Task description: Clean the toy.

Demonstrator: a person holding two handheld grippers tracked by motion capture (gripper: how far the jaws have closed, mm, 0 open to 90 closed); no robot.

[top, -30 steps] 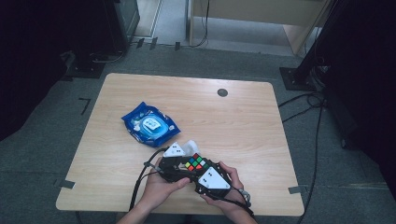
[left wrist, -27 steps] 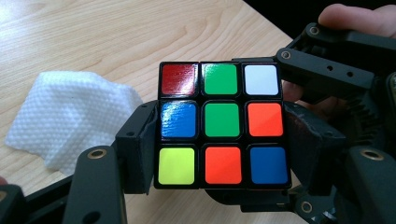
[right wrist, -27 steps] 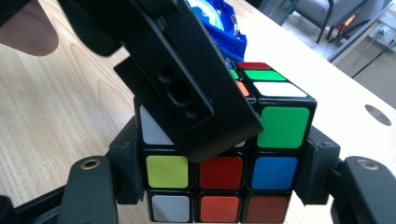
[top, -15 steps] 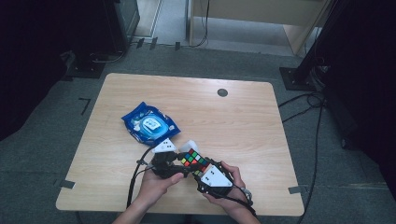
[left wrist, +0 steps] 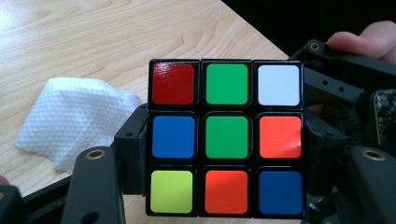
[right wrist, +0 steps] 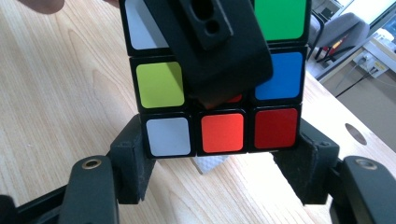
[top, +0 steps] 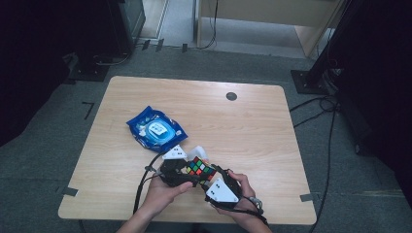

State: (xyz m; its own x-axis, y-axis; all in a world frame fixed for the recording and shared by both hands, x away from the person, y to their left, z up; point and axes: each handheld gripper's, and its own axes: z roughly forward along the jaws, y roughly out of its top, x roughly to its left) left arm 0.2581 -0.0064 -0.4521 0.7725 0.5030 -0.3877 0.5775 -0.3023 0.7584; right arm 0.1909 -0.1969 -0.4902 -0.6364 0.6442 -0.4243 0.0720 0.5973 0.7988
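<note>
Both tools clamp the Rubik's cube (top: 198,169) above the near edge of the table (top: 252,126): the left tool (left wrist: 219,163) grips its lower layers and the right tool (right wrist: 219,154) one outer layer, probably so this layer can be twisted. A white wipe (left wrist: 70,119) lies beside.

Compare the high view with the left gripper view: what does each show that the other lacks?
High view: the blue packet, the whole table, the grey floor and both forearms. Left gripper view: one cube face in detail, with a green centre, a red top-left sticker and a white top-right one. Both: the cube clamped by the left gripper and the right gripper, and the white wipe beside it.
</note>
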